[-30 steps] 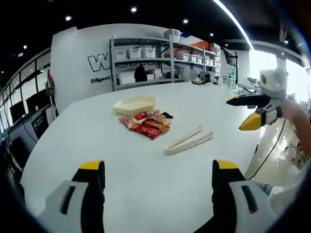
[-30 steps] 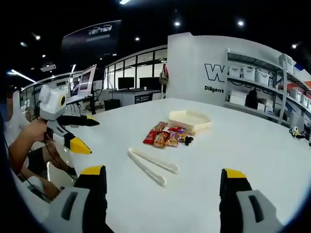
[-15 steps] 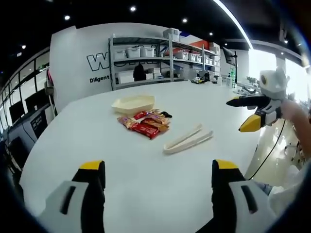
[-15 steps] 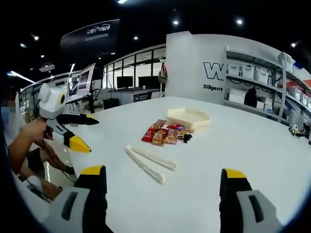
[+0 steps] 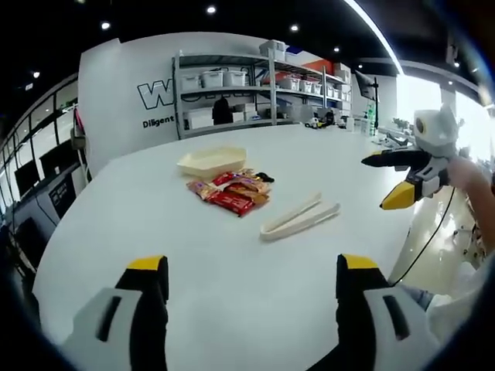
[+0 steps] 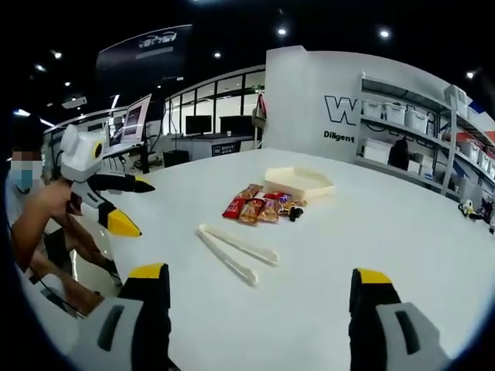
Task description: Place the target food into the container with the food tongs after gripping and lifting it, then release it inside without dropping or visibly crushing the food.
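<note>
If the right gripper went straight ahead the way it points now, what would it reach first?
Most likely the food tongs, lying on the white table just ahead of the open right gripper; the snack packets lie farther on. Depth is uncertain.

tongs: lying flat on the table, pretty much mid-table
snack packets: on the table just beyond the tongs
container: right behind the packets, farther from the tongs
shelves: way back, past the table edge

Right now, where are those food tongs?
The food tongs lie flat on the white table, beside the snack packets, between them and the viewer.
</note>
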